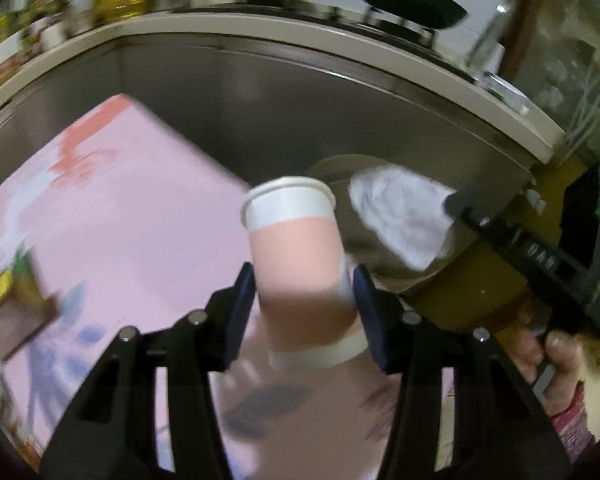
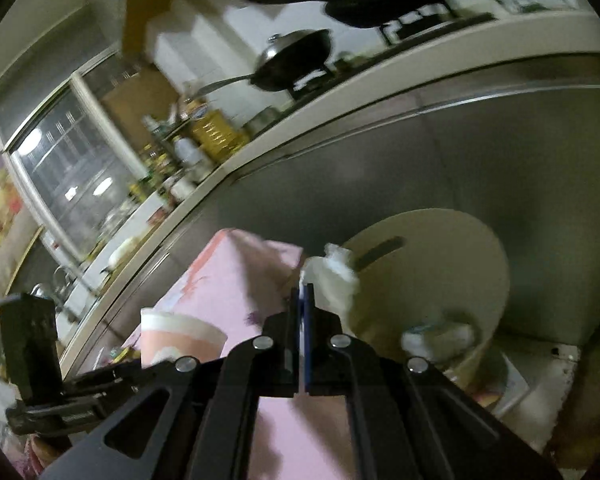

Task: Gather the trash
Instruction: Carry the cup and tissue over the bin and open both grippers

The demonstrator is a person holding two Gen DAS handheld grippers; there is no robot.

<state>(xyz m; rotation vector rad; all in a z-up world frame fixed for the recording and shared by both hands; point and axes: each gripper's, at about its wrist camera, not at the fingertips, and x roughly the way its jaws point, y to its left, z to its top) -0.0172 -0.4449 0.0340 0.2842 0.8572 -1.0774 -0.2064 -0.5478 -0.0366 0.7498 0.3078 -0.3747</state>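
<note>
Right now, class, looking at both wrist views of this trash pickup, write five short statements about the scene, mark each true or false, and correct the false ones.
1. The left hand-held gripper grips a pink-and-white paper cup. True.
2. The right hand-held gripper is wide open and holds nothing. False: its jaws are shut on a crumpled white tissue.
3. The round beige bin with its swing lid stands in front of the steel cabinet front. True.
4. The tablecloth is green. False: it is pink.
5. Black pans sit on the stove above the counter. True.
</note>
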